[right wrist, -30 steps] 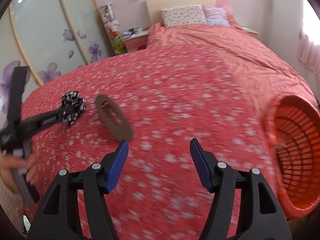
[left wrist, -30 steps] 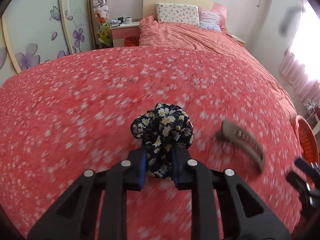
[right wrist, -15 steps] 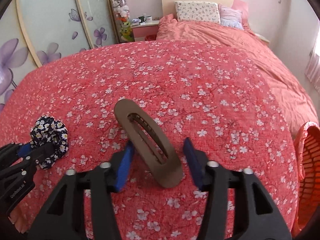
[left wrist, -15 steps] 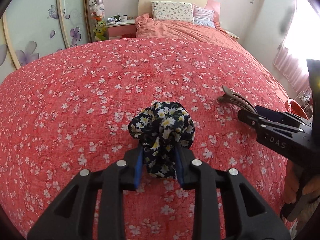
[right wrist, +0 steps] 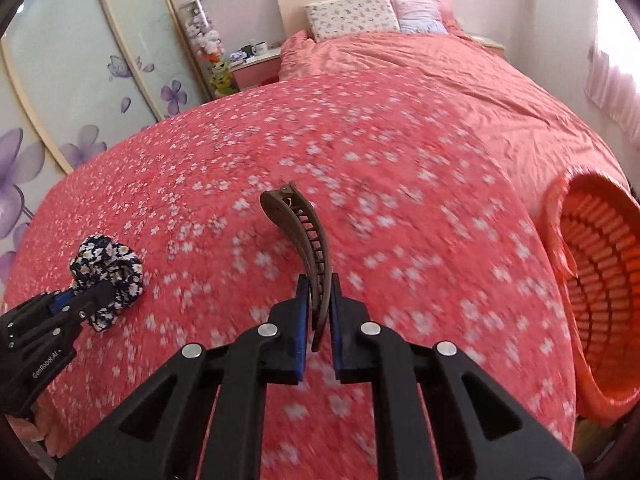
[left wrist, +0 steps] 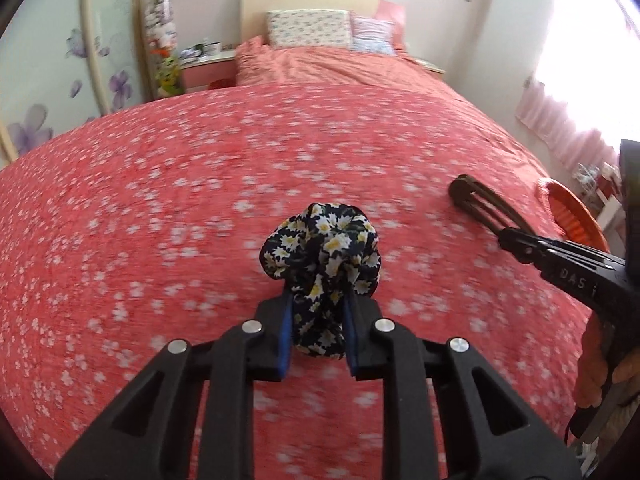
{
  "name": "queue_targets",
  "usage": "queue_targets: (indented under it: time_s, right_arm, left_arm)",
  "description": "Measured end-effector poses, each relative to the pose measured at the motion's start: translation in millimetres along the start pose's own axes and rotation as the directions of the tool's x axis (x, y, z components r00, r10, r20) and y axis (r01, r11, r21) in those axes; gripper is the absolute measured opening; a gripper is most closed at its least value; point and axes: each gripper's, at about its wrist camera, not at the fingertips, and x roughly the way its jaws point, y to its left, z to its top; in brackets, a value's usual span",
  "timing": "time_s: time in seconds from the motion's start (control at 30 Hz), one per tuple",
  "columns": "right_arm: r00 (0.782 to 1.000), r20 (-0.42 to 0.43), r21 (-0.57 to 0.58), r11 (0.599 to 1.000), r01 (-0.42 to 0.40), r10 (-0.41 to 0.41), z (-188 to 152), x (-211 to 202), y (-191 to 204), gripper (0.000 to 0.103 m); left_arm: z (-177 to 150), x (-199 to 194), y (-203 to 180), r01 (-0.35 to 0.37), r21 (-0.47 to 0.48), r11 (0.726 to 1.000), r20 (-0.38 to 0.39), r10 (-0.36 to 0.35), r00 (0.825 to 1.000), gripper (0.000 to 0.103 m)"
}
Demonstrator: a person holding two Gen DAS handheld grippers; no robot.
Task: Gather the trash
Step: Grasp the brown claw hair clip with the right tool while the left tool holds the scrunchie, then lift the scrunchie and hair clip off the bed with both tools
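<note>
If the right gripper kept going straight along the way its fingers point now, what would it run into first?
Most likely the red floral bedspread. The right gripper, shut on the brown hair clip, points down across the bed, so the clip's far tip would probably touch first. The orange basket sits off to the right.

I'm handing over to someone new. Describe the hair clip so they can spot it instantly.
Start at the big bed with the red, white-flowered cover. Above its near end, toward the orange basket on the right, the right claw is shut on a long, curved brown hair clip with comb-like teeth. It is hard and plain brown, unlike the soft dark daisy-print scrunchie in the left claw.
</note>
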Motion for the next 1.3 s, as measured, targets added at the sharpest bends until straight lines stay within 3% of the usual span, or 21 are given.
queue_targets:
  time_s: [0.07,0.13,0.33,0.77,1.3]
  right_arm:
    - [1.0,-0.001,0.01,1.0,-0.007,0.007,-5,-3,-2,0.01]
    - [1.0,-0.002,0.007,1.0,-0.003,0.003,-5,-1,-1,0.01]
    - [1.0,-0.008,-0.007,1.0,-0.005,0.005,-3,6,2,0.018]
    - [0.998,0.037,-0.062,0.997,0.043,-0.041,7,20,20,0.021]
    - [0.999,0.04,-0.032,0.999,0.023,-0.022,-4,16,6,0.021]
  left_arm:
    - [-1,-1,-11,0.018,0.022,1.0,0.006,-0.018,1.0,0.022]
    - [0,1,-21,-0.001,0.043,0.999,0.009,0.0,1.0,0.033]
    - [2,14,-28,-0.05,0.018,0.999,-0.013,0.051,0.999,0.051]
    - [3,29,-34,-0.141,0.008,0.99,-0.014,0.141,0.99,0.053]
    - [-1,28,-29,-0.144,-0.028,0.989,-0.021,0.144,0.989,0.058]
